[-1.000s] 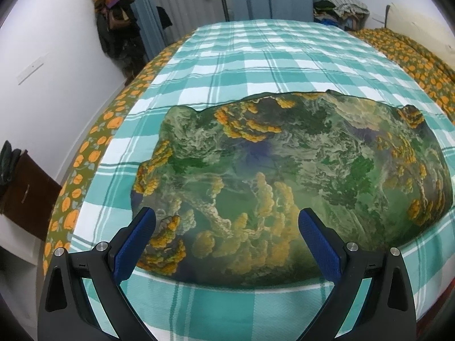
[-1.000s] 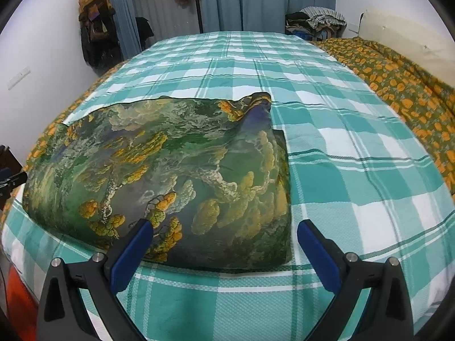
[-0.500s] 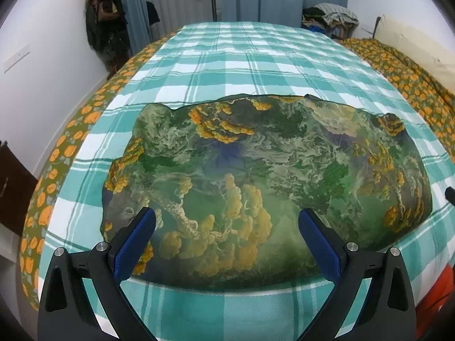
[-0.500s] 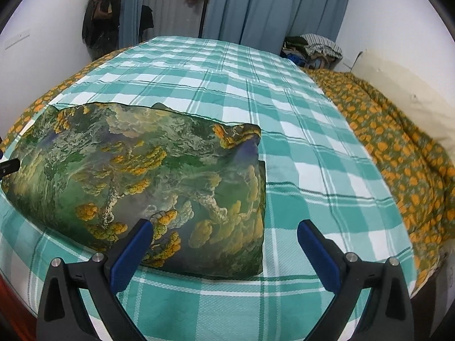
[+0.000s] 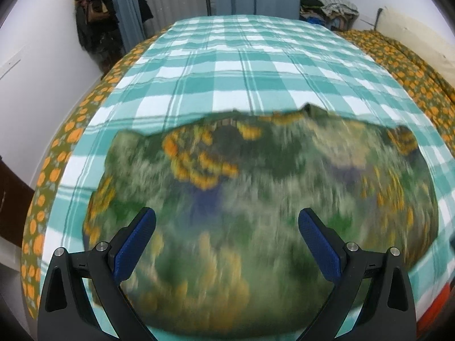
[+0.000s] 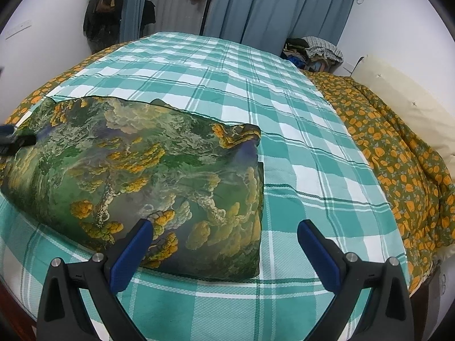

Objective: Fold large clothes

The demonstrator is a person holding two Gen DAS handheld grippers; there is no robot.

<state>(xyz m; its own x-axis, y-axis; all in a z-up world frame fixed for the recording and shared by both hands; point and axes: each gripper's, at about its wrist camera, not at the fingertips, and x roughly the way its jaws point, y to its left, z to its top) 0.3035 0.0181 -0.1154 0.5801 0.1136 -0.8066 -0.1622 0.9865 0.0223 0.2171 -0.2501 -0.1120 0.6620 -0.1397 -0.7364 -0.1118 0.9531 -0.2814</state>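
— What do we record for the garment?

— We find the green and orange printed garment (image 6: 148,176) lying folded on the teal checked bedspread (image 6: 298,170), near its front edge. In the left wrist view it is blurred.

— And the grippers?

— We note the left gripper (image 5: 227,227) over the cloth, blue fingers (image 5: 136,244) wide apart, gripping nothing. The right gripper (image 6: 224,237) stands equally spread at the garment's near right corner, empty.

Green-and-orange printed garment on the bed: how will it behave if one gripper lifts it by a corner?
The printed garment would probably go floppy and drape: it lies flat with a curled far corner. Its folded layers look likely to slide apart. It looks thin, so probably light.
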